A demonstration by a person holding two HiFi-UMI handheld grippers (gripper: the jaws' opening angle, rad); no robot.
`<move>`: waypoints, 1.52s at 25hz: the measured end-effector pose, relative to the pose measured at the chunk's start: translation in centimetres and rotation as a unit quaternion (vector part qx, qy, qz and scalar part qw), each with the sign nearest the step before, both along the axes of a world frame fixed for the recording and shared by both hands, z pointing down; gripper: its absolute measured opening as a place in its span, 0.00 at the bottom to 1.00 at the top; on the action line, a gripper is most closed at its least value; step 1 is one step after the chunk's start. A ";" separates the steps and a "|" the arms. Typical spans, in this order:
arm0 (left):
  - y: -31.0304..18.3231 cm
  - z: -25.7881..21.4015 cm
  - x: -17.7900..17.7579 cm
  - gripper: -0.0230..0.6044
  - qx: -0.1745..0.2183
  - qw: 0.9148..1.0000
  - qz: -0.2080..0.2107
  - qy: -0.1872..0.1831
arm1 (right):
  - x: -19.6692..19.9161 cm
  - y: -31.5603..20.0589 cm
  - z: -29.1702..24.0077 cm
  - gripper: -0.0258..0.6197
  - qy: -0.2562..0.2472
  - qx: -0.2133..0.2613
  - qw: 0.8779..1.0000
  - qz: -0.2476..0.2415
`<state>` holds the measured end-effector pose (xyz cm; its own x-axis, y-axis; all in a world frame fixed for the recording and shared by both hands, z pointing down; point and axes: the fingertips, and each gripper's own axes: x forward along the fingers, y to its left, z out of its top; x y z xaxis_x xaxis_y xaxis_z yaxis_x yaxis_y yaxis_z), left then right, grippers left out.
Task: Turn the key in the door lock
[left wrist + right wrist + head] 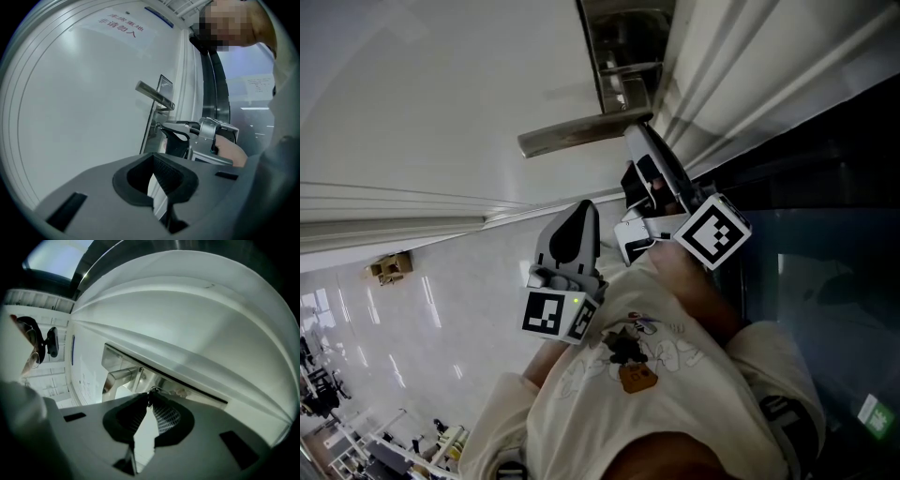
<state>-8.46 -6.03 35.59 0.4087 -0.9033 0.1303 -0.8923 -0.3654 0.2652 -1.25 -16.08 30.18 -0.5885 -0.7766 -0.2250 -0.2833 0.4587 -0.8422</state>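
Note:
A white door carries a steel lock plate (623,56) with a lever handle (581,136). In the right gripper view the handle (123,376) sticks out just above the jaw tips. My right gripper (150,393) is shut on a small metal key (153,390) that sits in the lock below the handle. In the head view the right gripper (634,129) reaches up to the plate's lower end. The left gripper view shows the right gripper's tip at the key (157,125). My left gripper (583,210) hangs a little back from the door, shut, holding nothing.
The white door frame (712,84) runs beside the lock plate, with dark glass (825,234) to its right. A paper notice with red print (119,28) is stuck high on the door. Shiny floor tiles (441,319) lie below.

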 end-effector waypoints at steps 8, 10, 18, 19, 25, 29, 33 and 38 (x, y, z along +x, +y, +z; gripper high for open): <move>-0.4 -1.0 0.1 0.05 -0.002 1.000 0.017 -0.005 | 0.0 0.0 0.4 0.10 -0.094 -0.065 0.993 -0.025; -0.5 -1.1 0.2 0.05 -0.004 1.000 0.023 -0.007 | 0.0 0.0 0.5 0.09 -0.116 -0.081 0.989 -0.029; -1.3 -1.0 1.0 0.05 -0.011 0.998 0.054 -0.011 | 0.0 0.0 0.7 0.09 -0.158 -0.105 0.981 -0.034; -1.3 -1.1 1.1 0.05 -0.010 0.998 0.056 -0.011 | 0.0 -0.1 0.8 0.09 -0.158 -0.105 0.981 -0.034; -1.2 -1.3 -0.1 0.05 -0.004 0.999 0.039 -0.006 | 0.1 -0.1 0.7 0.09 -0.161 -0.099 0.981 -0.030; -1.2 -1.7 -0.9 0.05 0.002 1.000 0.025 -0.003 | -0.4 -0.2 0.7 0.18 -0.159 -0.092 0.982 -0.038; -1.7 -1.6 -0.6 0.05 0.005 1.000 0.021 0.003 | -0.2 0.8 0.5 0.19 -0.118 -0.067 0.990 -0.041; -1.8 -2.0 0.2 0.05 0.010 1.000 0.028 0.008 | 1.0 2.6 1.0 0.16 -0.059 -0.043 0.997 -0.022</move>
